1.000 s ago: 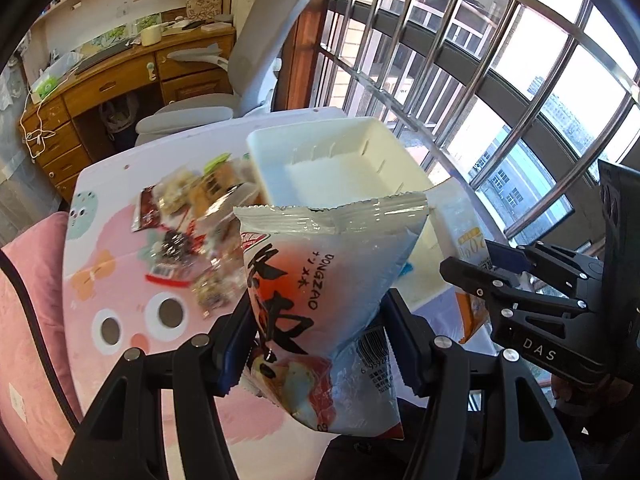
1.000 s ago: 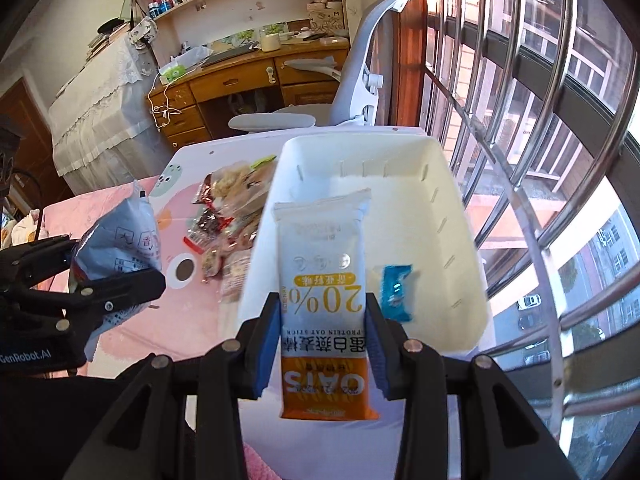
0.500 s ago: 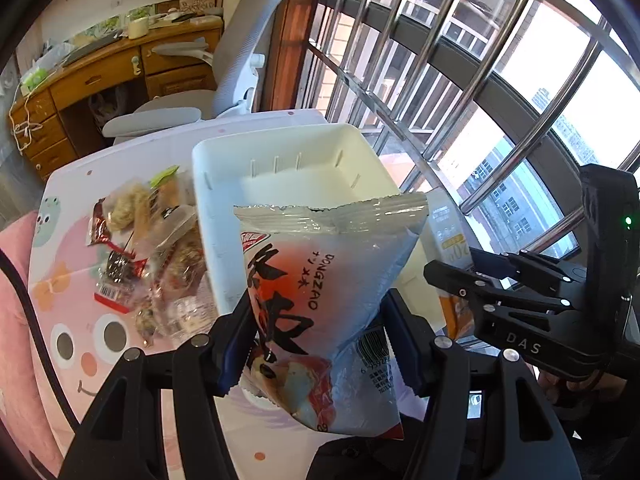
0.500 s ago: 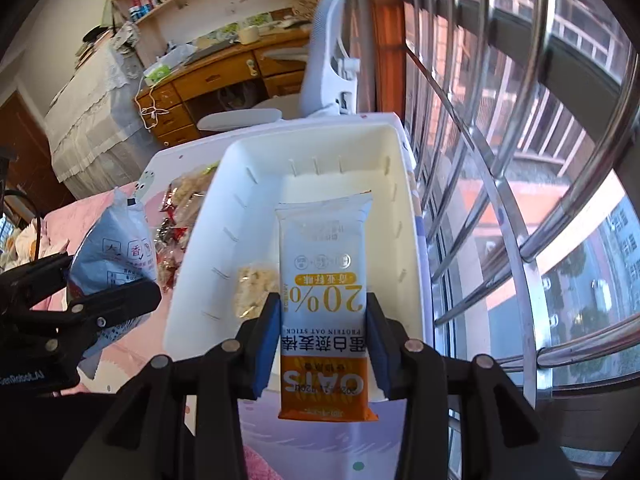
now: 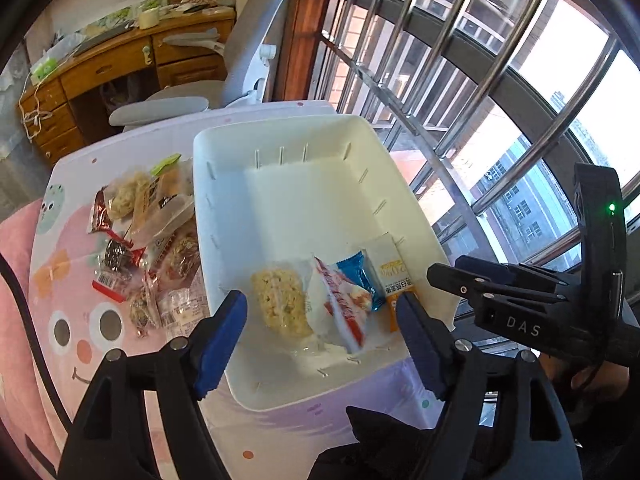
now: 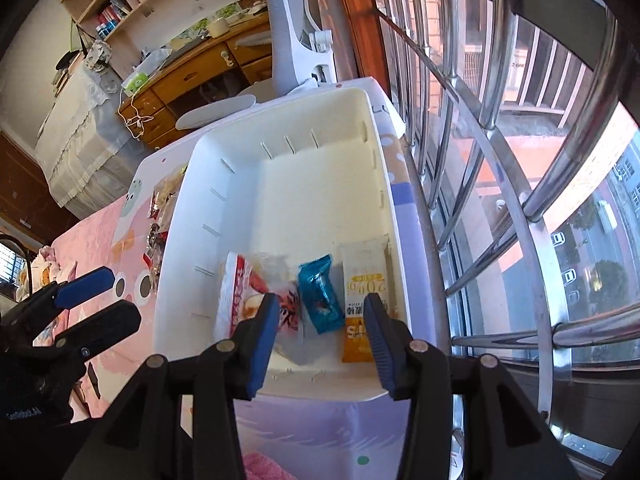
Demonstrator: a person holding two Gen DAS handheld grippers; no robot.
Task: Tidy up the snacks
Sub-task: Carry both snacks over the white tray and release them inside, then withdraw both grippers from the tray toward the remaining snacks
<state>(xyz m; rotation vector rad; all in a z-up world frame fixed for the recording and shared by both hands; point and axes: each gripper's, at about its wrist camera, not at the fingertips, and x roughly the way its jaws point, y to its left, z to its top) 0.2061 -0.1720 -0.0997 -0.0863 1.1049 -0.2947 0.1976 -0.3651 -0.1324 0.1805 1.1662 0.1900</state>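
Observation:
A white bin (image 5: 224, 240) (image 6: 180, 264) stands on the table. In its near end lie a rice cake (image 5: 278, 300), a red-and-white snack bag (image 5: 340, 308) (image 6: 240, 296), a blue packet (image 5: 360, 280) (image 6: 320, 296) and an orange-and-white oat bar (image 5: 394, 268) (image 6: 366, 280). My left gripper (image 5: 320, 312) (image 6: 124, 294) hangs above the bag, jaws opening, pads touching nothing. My right gripper (image 6: 322, 308) (image 5: 444, 270) hovers over the blue packet and oat bar, jaws opening, with nothing pressed between them. A pile of loose snacks (image 5: 148, 248) (image 6: 160, 216) lies left of the bin.
The table wears a pink cartoon cover (image 5: 72, 320). Steel window bars (image 6: 500, 184) run close along the bin's right side. A grey office chair (image 5: 248, 60) and a wooden desk (image 5: 120, 68) stand beyond the table's far edge.
The red-and-white bag has left my left gripper and the oat bar my right; both now lie in the bin. Both grippers moved over the bin's near end and their jaws have spread.

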